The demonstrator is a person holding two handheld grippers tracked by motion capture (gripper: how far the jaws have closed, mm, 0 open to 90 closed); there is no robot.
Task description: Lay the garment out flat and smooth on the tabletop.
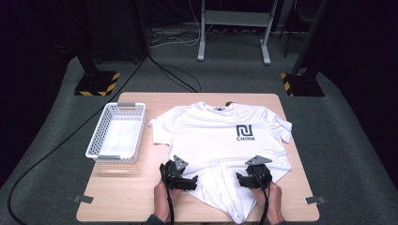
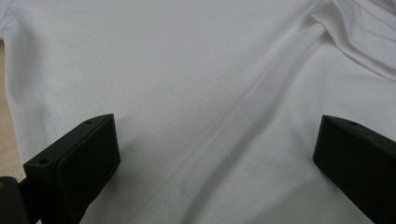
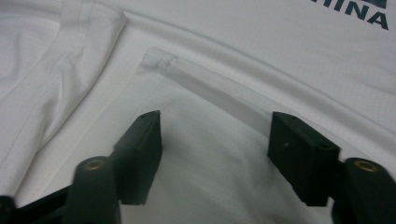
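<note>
two hands at the table's near edge hold our left gripper and right gripper, jaws apart over the white t-shirt's bunched hem, forearms cut off.

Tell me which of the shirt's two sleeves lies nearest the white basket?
The sleeve at the picture's left in the high view; it reaches toward the basket, while the other sleeve lies by the table's far edge.

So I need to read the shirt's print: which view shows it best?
The high view: the whole dark logo with CHINA beneath sits on the shirt's chest. The right gripper view catches just its letter bottoms at the top edge; the left gripper view has plain fabric.
</note>
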